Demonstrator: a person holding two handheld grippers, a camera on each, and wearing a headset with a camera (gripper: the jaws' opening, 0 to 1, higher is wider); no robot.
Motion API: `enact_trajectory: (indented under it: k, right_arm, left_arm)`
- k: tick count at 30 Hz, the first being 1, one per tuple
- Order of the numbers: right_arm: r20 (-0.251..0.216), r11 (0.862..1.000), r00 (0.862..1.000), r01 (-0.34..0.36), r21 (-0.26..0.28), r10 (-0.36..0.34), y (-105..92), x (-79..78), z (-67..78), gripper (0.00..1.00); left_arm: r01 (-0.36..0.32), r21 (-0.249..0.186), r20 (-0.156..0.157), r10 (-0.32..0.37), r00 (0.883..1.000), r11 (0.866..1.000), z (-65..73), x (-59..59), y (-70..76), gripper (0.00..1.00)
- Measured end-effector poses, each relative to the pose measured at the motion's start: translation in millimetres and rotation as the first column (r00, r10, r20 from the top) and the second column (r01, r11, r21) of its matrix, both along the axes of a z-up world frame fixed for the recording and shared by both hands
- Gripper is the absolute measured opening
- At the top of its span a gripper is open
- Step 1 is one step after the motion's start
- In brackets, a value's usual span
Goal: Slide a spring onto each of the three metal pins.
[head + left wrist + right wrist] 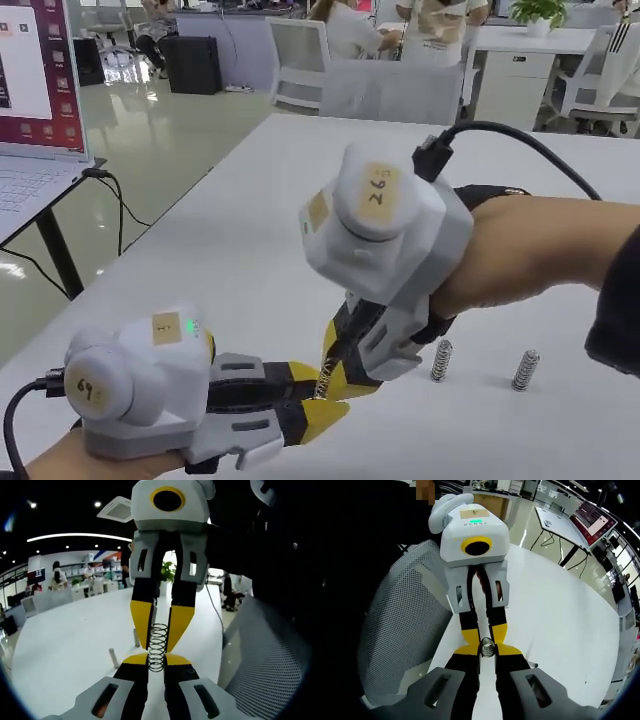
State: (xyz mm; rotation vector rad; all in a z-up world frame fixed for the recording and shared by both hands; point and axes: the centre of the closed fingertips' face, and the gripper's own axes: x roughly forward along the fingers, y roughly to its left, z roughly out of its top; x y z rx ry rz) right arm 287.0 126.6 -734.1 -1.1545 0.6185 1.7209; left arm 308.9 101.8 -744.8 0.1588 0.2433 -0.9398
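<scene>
A small metal spring (325,378) hangs in the air between my two grippers, just above the white table (250,230). My left gripper (330,402) comes in from the lower left and my right gripper (336,366) slants down from the right. In the left gripper view my left gripper (156,661) pinches the spring (158,647) at its lower end, and the right gripper (161,637) clamps its upper coils. The right gripper view shows the spring (487,647) end-on between the jaws of the right gripper (487,653). Two springs (441,360) (525,370) stand upright on the table to the right.
An open laptop (35,90) sits on a side table at the far left, with a cable hanging off it. A grey mesh chair back (272,655) is close behind the table's edge. Desks, chairs and seated people fill the far end of the room.
</scene>
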Motion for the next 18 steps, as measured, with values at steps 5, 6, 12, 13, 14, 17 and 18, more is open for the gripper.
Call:
enact_trajectory:
  k: [5, 6, 12, 13, 14, 17, 18]
  right_arm:
    - [0.003, 1.0, 1.0, -0.002, -0.006, 0.002, 0.6, -0.2, 0.1, 0.08]
    - [0.004, 1.0, 1.0, -0.003, -0.008, 0.003, 0.5, -0.1, -0.2, 0.08]
    - [-0.004, 1.0, 1.0, 0.003, -0.016, -0.003, 0.2, 0.6, -3.2, 0.08]
    - [-0.002, 1.0, 1.0, 0.005, -0.018, -0.005, -0.1, 1.7, -3.7, 0.08]
    - [0.002, 1.0, 1.0, 0.005, -0.018, -0.005, -0.2, 3.0, -3.6, 0.08]
    - [0.0, 1.0, 1.0, 0.019, -0.014, -0.019, -0.9, 8.7, -2.1, 0.08]
    - [0.001, 1.0, 1.0, 0.024, -0.013, -0.024, -1.6, 10.4, -2.1, 0.08]
  left_arm:
    - [-0.002, -0.007, -0.001, 0.002, 1.0, 1.0, 0.3, 0.3, -0.5, 0.03]
    - [-0.001, -0.006, -0.001, 0.001, 1.0, 1.0, 0.1, 0.2, -0.6, 0.03]
    - [-0.002, 0.0, -0.008, 0.002, 1.0, 1.0, -3.2, 0.9, -0.1, 0.04]
    - [-0.008, -0.002, -0.01, 0.008, 1.0, 1.0, -3.4, 1.7, 0.7, 0.04]
    - [-0.012, -0.005, -0.012, 0.012, 1.0, 1.0, -3.4, 2.1, 1.4, 0.05]
    - [-0.021, -0.011, -0.014, 0.021, 1.0, 1.0, -3.4, 3.2, 3.6, 0.07]
    - [-0.027, -0.014, -0.016, 0.027, 1.0, 1.0, -3.7, 4.0, 4.9, 0.07]
